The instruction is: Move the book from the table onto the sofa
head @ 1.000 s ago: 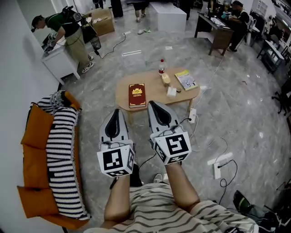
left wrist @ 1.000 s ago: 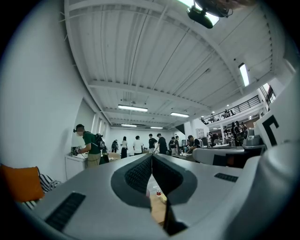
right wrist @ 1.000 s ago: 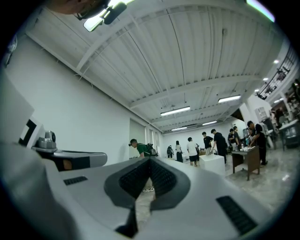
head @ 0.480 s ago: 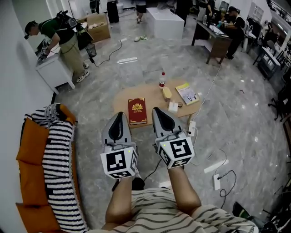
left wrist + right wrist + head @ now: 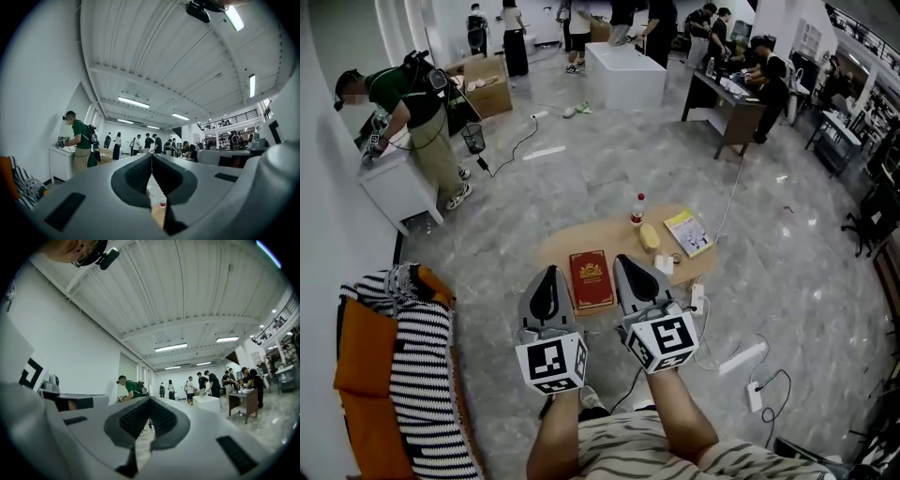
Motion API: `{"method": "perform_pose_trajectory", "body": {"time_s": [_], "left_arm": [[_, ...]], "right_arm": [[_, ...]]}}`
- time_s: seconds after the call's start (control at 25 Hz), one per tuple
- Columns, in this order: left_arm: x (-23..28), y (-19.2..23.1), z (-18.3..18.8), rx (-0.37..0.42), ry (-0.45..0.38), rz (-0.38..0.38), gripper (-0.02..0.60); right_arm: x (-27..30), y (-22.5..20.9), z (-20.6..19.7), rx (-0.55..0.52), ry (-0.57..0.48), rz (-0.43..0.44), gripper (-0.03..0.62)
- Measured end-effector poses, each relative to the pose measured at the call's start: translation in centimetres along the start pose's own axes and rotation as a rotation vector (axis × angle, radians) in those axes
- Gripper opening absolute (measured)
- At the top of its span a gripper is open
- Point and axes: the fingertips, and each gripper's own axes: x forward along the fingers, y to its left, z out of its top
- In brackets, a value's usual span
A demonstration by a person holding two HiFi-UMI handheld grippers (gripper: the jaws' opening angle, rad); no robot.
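Observation:
A dark red book with a gold emblem lies flat on the low oval wooden table, near its front edge. The orange sofa with a black-and-white striped throw stands at the lower left of the head view. My left gripper is shut and empty, held level just left of the book in the picture. On the book's right side my right gripper is likewise shut and empty. Both point level, so the gripper views show the room and ceiling past the left gripper and right gripper.
On the table stand a red-capped bottle, a yellow item and a yellow booklet. Cables and a power strip lie on the floor right of the table. A person works at a white cabinet far left; others stand at the back.
Across the frames the table and book have come closer and lower in the head view, and the sofa has slid toward the left edge. Both grippers stay shut and side by side.

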Motion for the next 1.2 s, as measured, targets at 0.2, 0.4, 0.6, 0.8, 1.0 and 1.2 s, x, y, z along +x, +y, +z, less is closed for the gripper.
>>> {"method": "perform_pose_trajectory", "body": {"time_s": [0.2, 0.4, 0.6, 0.8, 1.0, 1.2], "left_arm": [[2.9, 2.7, -0.9, -0.013, 0.008, -0.025, 0.009], [4.8, 3.8, -2.8, -0.022, 0.036, -0.044, 0.009], [7.4, 5.3, -4.3, -0.035, 0.060, -0.033, 0.009], [11.4, 6.2, -5.6, -0.025, 0.062, -0.018, 0.009], [15.3, 6.5, -7.9, -0.012, 0.105, 0.010, 0.009], [19.8, 6.7, -11.9, -0.012, 0.181, 0.046, 0.009]], "right_arm": [[3.5, 0.9, -0.7, -0.013, 0.006, -0.038, 0.014], [5.7, 0.0, -2.6, -0.012, 0.042, -0.079, 0.014], [8.5, -0.8, -4.0, -0.006, 0.060, -0.073, 0.014], [11.7, -2.7, -6.2, 0.001, 0.079, -0.050, 0.014], [15.1, -5.9, -8.4, 0.026, 0.118, -0.033, 0.014], [18.1, -9.1, -12.3, 0.039, 0.196, -0.010, 0.014]]}}
